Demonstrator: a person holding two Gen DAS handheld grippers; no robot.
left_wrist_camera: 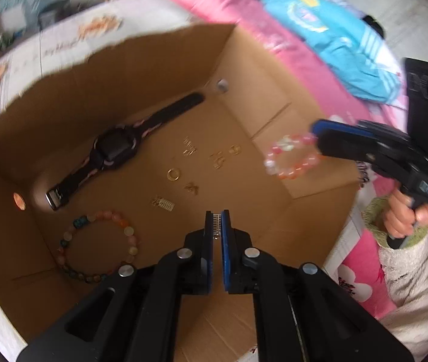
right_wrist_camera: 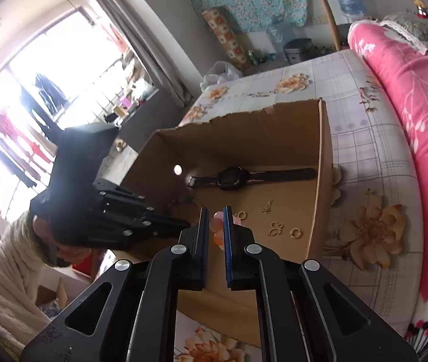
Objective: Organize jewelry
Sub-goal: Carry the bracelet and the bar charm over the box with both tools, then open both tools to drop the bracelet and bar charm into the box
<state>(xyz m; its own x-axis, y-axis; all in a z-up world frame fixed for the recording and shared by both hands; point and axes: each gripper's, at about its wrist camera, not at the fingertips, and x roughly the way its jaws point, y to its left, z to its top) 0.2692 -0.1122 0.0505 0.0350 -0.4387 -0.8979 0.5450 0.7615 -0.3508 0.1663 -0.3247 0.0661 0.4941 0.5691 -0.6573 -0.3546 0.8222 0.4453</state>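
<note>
Above the cardboard box [left_wrist_camera: 63, 114], right claw [right_wrist_camera: 215, 226] clamps the pink bracelet [left_wrist_camera: 292, 160]; left claw [left_wrist_camera: 217, 226] pinches a gold clip [left_wrist_camera: 217, 224].

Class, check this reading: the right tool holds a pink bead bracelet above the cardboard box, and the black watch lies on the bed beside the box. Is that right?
Not quite. The watch lies inside the cardboard box, on its floor, as the left wrist view shows. The rest stands: the right tool holds the pink bead bracelet above the box.

We see a pink-and-white beaded bracelet [left_wrist_camera: 290, 158] dangling over the cardboard box [left_wrist_camera: 153, 69], where a black watch [left_wrist_camera: 117, 150], gold earrings [left_wrist_camera: 220, 158] and another beaded bracelet [left_wrist_camera: 99, 246] lie flat.
</note>
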